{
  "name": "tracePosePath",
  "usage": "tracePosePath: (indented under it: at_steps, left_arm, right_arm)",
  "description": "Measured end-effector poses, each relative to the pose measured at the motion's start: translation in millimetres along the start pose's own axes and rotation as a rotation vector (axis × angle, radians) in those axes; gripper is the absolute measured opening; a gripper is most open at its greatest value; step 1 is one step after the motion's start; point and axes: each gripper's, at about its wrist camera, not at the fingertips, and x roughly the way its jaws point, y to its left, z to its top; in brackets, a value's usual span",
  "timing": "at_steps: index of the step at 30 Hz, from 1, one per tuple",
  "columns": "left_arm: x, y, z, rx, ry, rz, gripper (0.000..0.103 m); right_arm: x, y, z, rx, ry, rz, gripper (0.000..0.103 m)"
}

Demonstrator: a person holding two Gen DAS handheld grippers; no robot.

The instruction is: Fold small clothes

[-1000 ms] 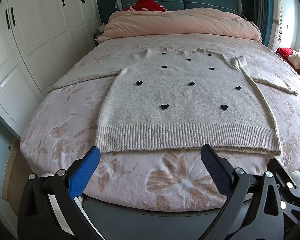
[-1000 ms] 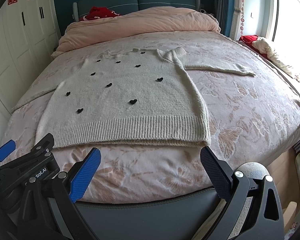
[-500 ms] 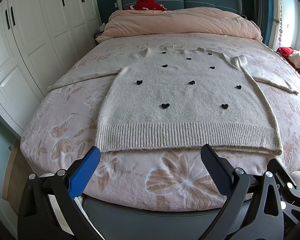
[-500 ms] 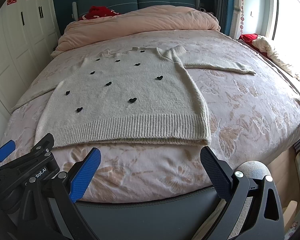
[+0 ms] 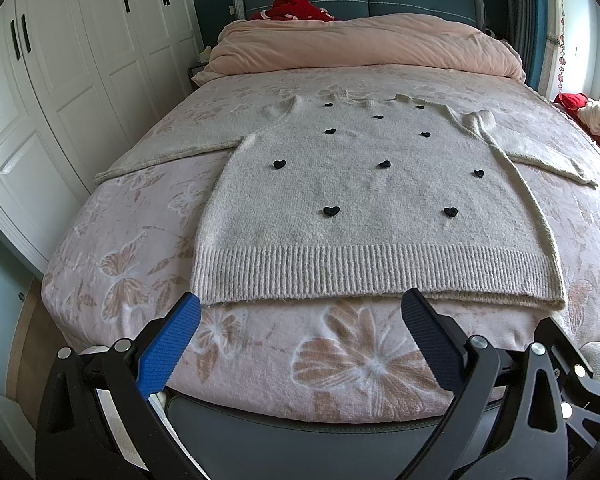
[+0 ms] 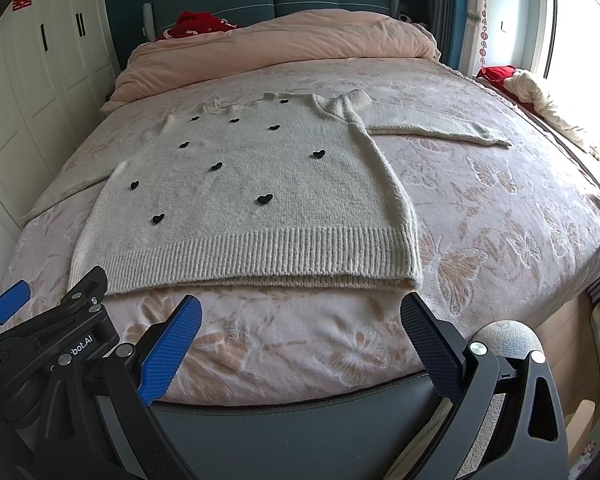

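A cream knit sweater (image 5: pixel 364 200) with small black hearts lies flat on the bed, face up, ribbed hem toward me and both sleeves spread out to the sides. It also shows in the right wrist view (image 6: pixel 256 200). My left gripper (image 5: pixel 300 312) is open and empty, just short of the hem, above the foot of the bed. My right gripper (image 6: pixel 300 312) is open and empty, just short of the hem near its right corner. The left gripper's body (image 6: pixel 48 340) shows at the lower left of the right wrist view.
The bed (image 5: pixel 340 360) has a pink floral cover, with a dark padded footboard (image 6: pixel 300 420) under the grippers. A pink duvet (image 5: pixel 364 44) is heaped at the head. White wardrobes (image 5: pixel 60 80) stand on the left. Loose clothes (image 6: pixel 540 96) lie by the window on the right.
Both grippers have edged slightly forward toward the sweater's hem. The sweater has not moved and both stay open.
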Motion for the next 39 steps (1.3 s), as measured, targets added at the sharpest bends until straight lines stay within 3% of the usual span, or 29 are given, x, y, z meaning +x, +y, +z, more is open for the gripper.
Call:
tracePosePath:
  at_steps: [21,27,30,33,39]
  left_arm:
    - [3.0,6.0,-1.1,0.0,0.008,0.003,0.098]
    - [12.5,4.2,-3.1,-0.004,0.037,-0.015,0.098]
    - [21.2,2.5,-0.8,0.01,0.047,-0.023,0.098]
    - [33.8,2.0,4.8,0.011,0.06,-0.023,0.098]
    - [66.4,0.4,24.1,-0.076,0.114,-0.076,0.098]
  right_arm:
    - [5.1,-1.4,-1.4,0.006,0.018,0.0,0.098]
    - [19.7,-8.9,2.9,-0.022,0.035,0.045,0.098]
    - [36.6,-37.8,18.5,0.012,0.027,0.033,0.098]
    - [62.0,-93.0,51.4,0.096,0.017,0.013,0.098]
    - [141.8,-236.8,143.5,0.307,0.011,-0.064,0.098]
